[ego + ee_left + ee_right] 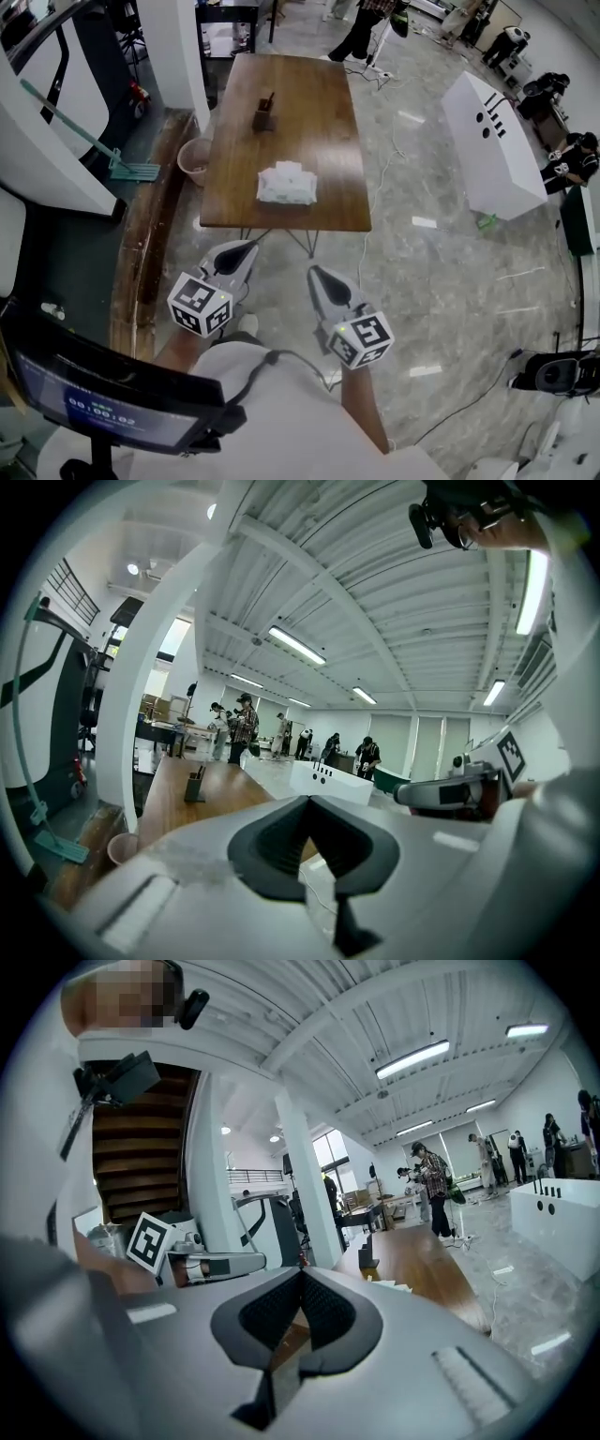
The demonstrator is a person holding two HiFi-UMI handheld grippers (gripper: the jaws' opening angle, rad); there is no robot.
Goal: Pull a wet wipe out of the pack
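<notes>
Closest in: person's white top with a black cable across it, plus a dark screen, cut off at the bottom-left edge.

Left gripper, grey-white moulded plastic with dark ribbed pads: jaws pressed together, nothing between them. The left gripper view confirms it. Right gripper: same build, pads meeting at the tips and empty, per its own view. Both are short of the near end of the rectangular brown wood-grain table, not touching it.

White crinkly soft wet wipe pack lies flat on the table near its near end, well apart from both grippers. Small dark block-shaped holder stands further up the table; contents too small to tell.

The pack is fully visible only in the head view. The left gripper's body hides it in that gripper's view, and the right gripper view shows only white scraps at the table edge, which I can't identify.

Only the gripper views show the ribbed white ceiling with strip lights. Left of the table is a round pinkish bucket; right of it, a white box-shaped unit on glossy marble-look floor.
</notes>
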